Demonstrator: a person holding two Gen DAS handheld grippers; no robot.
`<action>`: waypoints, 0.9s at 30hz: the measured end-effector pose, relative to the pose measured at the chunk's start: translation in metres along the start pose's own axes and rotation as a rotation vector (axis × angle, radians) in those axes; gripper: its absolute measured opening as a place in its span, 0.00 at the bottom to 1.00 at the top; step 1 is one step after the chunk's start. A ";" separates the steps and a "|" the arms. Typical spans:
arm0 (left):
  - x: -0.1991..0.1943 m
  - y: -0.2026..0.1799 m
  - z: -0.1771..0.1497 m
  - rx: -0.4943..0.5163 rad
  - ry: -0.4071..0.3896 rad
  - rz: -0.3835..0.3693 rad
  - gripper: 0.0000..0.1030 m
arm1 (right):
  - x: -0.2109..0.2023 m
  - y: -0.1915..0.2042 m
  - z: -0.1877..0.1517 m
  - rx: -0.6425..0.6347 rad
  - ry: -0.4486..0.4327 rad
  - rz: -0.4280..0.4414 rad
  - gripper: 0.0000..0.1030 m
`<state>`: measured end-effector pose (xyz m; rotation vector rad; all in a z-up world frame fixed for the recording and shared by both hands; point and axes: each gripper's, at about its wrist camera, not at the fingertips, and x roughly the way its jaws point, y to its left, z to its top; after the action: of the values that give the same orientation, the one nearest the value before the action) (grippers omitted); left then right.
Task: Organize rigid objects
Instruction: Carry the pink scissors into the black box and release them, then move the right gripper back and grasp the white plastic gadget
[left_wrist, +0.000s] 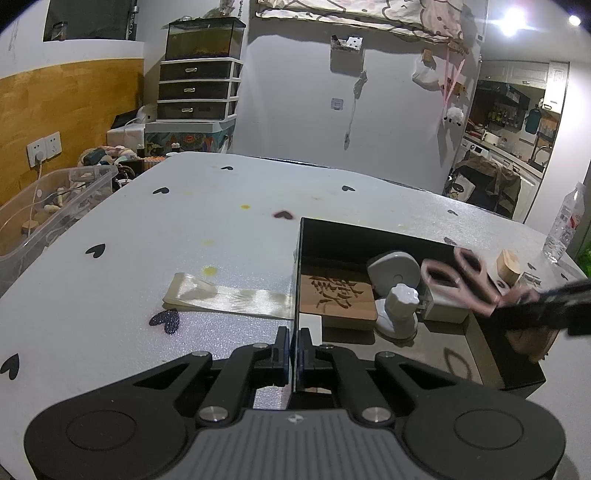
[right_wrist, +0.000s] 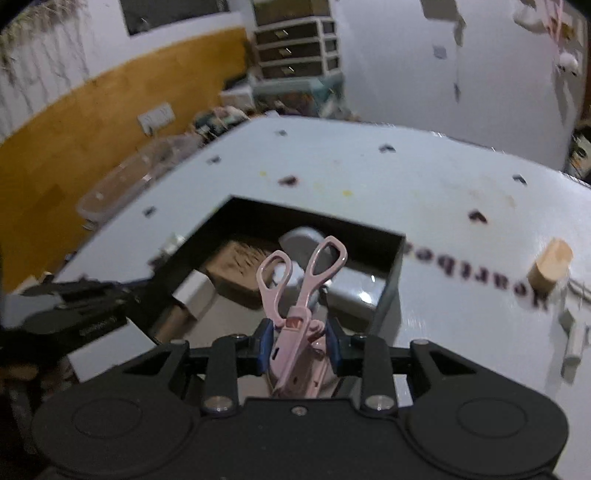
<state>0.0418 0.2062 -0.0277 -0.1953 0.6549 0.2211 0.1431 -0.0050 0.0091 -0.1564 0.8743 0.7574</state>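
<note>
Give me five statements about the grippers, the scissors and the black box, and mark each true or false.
1. The right gripper holds the pink scissors. True.
2. The left gripper is clamped on a wall of the black box. True.
3. The black box is empty. False: it holds a wooden carved board and white items.
4. The wooden block lies inside the box. False: it stands on the table outside it.
5. The scissors' handle loops point away from the right gripper. True.
</note>
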 end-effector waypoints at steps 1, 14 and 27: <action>0.000 0.000 0.000 0.000 -0.001 -0.002 0.03 | 0.002 0.003 -0.002 -0.001 0.011 -0.004 0.31; 0.000 0.004 -0.002 -0.007 -0.006 -0.019 0.04 | 0.002 0.013 -0.007 -0.039 0.058 -0.040 0.42; 0.000 0.004 -0.002 -0.007 -0.006 -0.018 0.04 | -0.015 0.015 -0.006 -0.048 0.006 -0.011 0.71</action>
<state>0.0399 0.2099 -0.0295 -0.2072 0.6467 0.2064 0.1229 -0.0045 0.0188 -0.2055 0.8605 0.7682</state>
